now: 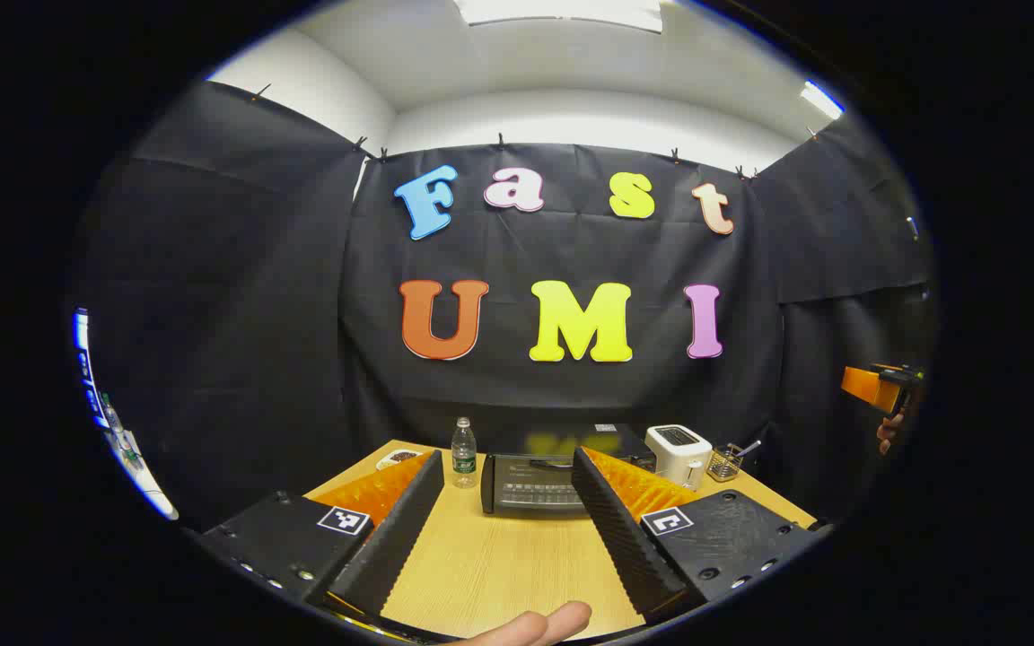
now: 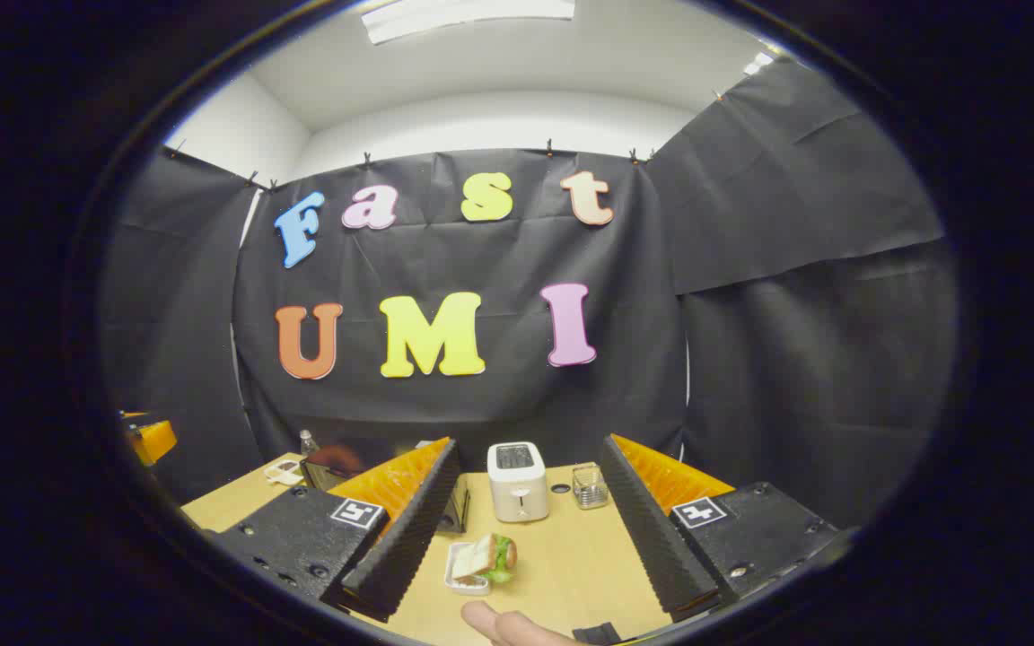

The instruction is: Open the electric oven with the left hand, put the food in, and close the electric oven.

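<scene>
The black electric oven [image 1: 530,484] stands at the back of the wooden table [image 1: 499,565] with its door closed. My left gripper [image 1: 508,455] is open and empty, held well in front of the oven and facing it. The food, a sandwich [image 2: 492,556] on a small white tray, lies on the table [image 2: 571,565] in front of a white toaster [image 2: 517,480]. My right gripper [image 2: 529,441] is open and empty, above and short of the sandwich. The oven [image 2: 337,462] is partly hidden behind one finger in the right gripper view.
A water bottle [image 1: 463,451] stands left of the oven, with a small dish [image 1: 398,458] beyond it. Right of the oven are the toaster [image 1: 679,453] and a wire basket [image 1: 725,463]. A thumb [image 1: 535,624] shows at the bottom edge. The other gripper [image 1: 880,386] hovers far right.
</scene>
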`<move>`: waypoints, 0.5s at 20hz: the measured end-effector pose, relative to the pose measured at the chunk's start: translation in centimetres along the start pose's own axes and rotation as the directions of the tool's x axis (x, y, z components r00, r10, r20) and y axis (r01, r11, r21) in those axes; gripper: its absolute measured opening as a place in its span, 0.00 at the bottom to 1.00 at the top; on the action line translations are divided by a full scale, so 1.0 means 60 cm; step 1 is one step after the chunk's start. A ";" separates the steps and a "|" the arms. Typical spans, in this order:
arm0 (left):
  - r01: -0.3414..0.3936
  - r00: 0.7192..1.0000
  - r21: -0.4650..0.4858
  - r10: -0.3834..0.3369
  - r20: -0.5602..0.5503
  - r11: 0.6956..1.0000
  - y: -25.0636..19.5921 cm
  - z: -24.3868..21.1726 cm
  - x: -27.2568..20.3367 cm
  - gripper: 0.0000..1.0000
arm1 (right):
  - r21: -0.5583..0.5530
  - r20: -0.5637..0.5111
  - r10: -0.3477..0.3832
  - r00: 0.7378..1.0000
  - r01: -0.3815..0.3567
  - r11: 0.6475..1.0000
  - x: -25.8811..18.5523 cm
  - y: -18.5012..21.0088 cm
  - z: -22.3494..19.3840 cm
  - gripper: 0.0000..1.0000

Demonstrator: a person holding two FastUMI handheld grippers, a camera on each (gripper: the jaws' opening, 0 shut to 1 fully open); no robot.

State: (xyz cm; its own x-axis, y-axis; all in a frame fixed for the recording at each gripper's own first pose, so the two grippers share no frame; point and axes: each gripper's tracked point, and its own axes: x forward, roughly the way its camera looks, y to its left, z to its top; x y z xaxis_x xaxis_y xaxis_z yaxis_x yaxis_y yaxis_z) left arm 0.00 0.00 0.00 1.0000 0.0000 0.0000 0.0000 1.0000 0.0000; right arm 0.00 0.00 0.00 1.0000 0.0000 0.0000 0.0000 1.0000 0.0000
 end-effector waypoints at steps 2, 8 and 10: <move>0.007 1.000 0.000 -0.007 0.010 1.000 -0.002 0.007 -0.002 0.94 | -0.004 0.025 -0.015 1.000 0.015 1.000 -0.008 -0.007 0.016 1.00; 0.012 1.000 -0.001 -0.012 0.019 1.000 0.001 0.007 -0.002 0.94 | -0.017 0.035 -0.026 0.999 0.027 0.999 -0.019 -0.004 0.011 1.00; 0.013 1.000 0.008 -0.014 0.014 1.000 -0.003 0.002 0.001 0.94 | -0.016 0.032 -0.017 0.999 0.018 1.000 -0.017 0.005 0.008 1.00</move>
State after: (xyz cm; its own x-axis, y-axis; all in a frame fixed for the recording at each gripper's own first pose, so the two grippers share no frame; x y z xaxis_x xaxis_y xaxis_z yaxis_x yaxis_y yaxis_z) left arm 0.04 -0.15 0.15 0.9998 -0.0135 0.0137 0.0134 0.9999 0.0083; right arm -1.00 0.29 0.51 0.9993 -0.0175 0.0317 0.0180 0.9997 -0.0162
